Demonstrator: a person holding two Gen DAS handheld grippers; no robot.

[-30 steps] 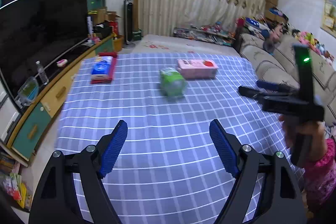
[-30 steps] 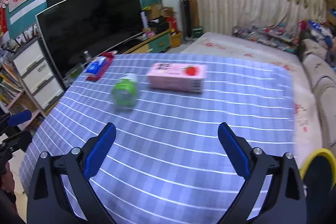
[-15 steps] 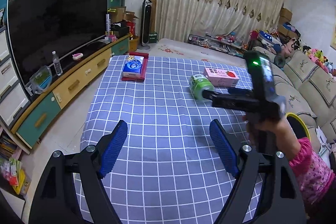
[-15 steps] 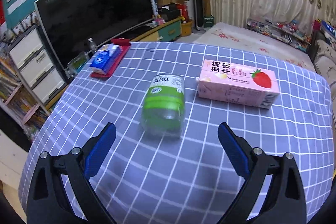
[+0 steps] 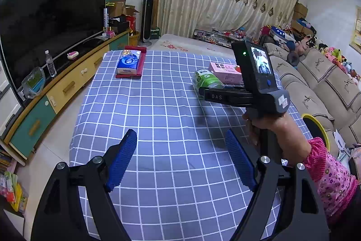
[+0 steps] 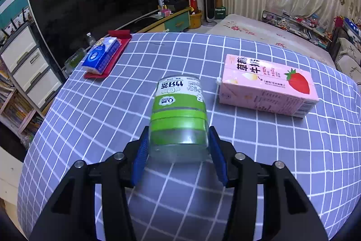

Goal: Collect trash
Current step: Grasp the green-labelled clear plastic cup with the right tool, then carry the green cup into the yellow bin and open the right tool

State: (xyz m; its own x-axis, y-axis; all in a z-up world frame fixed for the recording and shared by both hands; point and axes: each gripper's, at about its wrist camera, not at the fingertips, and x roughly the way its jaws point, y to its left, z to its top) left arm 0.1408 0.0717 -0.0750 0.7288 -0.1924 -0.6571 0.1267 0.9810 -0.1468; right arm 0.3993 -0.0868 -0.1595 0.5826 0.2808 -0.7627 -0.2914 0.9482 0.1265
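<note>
1. Left gripper [image 5: 181,159] released, nothing between, hovering over blue checked-cloth table [image 5: 158,119].
2. Right gripper [image 6: 178,157] closing around green-labelled clear plastic jar [image 6: 179,114] lying sideways, for pickup.
3. Pink strawberry-milk carton [image 6: 268,86] just beside jar, uncollected.

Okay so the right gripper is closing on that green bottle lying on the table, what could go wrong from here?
1. The green bottle lies on its side, and the closing right gripper has only its clear end between the pads, so it might roll or squirt out.
2. The pink milk carton lies close beside it; a slipping bottle could knock it.
3. The checked tablecloth might bunch under the fingers.
</note>
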